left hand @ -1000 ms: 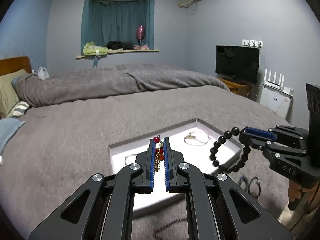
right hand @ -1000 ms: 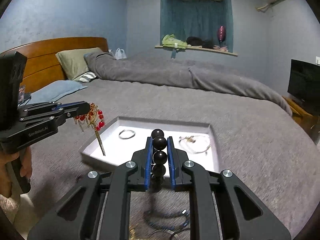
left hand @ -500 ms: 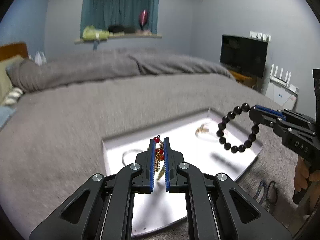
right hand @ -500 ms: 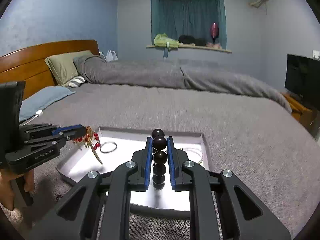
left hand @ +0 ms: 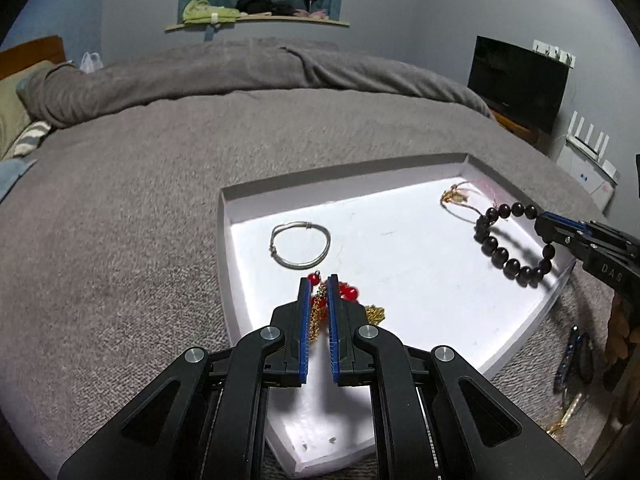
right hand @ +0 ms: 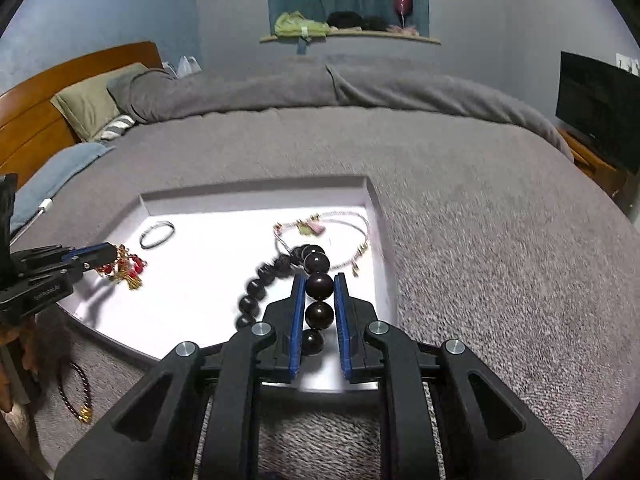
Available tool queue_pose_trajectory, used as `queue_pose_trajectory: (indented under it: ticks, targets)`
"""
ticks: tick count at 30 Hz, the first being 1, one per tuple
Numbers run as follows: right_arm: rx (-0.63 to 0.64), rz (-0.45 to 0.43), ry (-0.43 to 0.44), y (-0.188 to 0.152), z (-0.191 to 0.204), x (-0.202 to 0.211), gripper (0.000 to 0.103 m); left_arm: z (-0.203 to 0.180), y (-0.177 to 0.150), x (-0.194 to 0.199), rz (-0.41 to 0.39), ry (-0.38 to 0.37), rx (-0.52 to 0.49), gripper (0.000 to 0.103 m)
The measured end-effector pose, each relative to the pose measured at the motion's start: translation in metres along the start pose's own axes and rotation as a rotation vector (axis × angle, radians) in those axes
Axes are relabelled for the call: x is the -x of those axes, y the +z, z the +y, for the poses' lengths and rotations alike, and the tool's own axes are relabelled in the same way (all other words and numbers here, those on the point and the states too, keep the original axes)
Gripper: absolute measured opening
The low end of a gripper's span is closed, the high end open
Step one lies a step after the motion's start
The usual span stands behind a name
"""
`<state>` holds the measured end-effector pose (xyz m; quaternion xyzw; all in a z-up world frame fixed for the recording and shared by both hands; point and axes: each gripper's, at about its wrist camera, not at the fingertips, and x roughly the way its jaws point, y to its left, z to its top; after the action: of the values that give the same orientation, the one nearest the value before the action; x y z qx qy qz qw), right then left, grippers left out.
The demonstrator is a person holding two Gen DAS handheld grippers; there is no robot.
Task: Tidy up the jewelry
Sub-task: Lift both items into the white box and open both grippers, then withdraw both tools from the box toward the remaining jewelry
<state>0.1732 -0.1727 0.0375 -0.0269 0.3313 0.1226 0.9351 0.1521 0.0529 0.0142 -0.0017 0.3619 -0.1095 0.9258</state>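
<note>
Round dark-bead bracelet (right hand: 280, 280) clamped in right tool (right hand: 319, 284); left tool (left hand: 319, 284) grips red-and-gold ornament (left hand: 352, 300).

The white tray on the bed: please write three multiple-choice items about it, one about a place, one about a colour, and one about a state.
1. Where does the silver bangle lie?
A. On the floor of the white tray
B. On the grey blanket outside the tray
C. Between the jaws of the right gripper

2. What colour are the beads of the bracelet that the right gripper holds?
A. Bright red
B. Very dark, almost black
C. Silver

3. In what state is the left gripper?
A. Wide open and holding nothing
B. Shut on the silver bangle
C. Shut on the red and gold ornament

Answers:
1. A: the bangle rests flat on the tray floor, apart from both grippers.
2. B: the beaded bracelet shows dark glossy beads in both views.
3. C: red beads and gold chain sit between its jaws.
</note>
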Motion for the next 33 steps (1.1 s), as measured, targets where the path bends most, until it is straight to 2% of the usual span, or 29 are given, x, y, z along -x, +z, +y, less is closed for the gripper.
queue_pose_trajectory:
  ticks: [8,19,24,28,30,31,33]
  targets:
    - [0.040,0.021,-0.010,-0.005,0.010,-0.010,0.014,-0.001,-0.001,-0.002,0.011,0.002,-0.011,0.009]
    - [0.033,0.008,-0.001,-0.006,0.006,-0.009,0.015,-0.003,-0.003,-0.006,0.015,0.011,-0.034,0.012]
    - [0.019,-0.001,0.019,-0.005,0.004,-0.006,0.017,-0.006,-0.003,-0.005,0.003,0.005,-0.043,0.021]
    - [0.013,-0.027,0.017,-0.005,0.004,0.000,0.031,-0.010,-0.004,-0.002,-0.016,0.018,-0.049,0.027]
    - [0.010,-0.039,0.004,-0.005,0.005,0.003,0.037,-0.013,-0.005,0.002,-0.039,0.027,-0.057,0.043]
    - [0.006,-0.045,-0.003,-0.005,0.004,0.005,0.042,-0.014,-0.005,0.007,-0.057,0.029,-0.054,0.046]
    - [-0.006,-0.058,-0.022,-0.007,0.004,0.010,0.047,-0.017,-0.004,0.013,-0.082,0.013,-0.042,0.053]
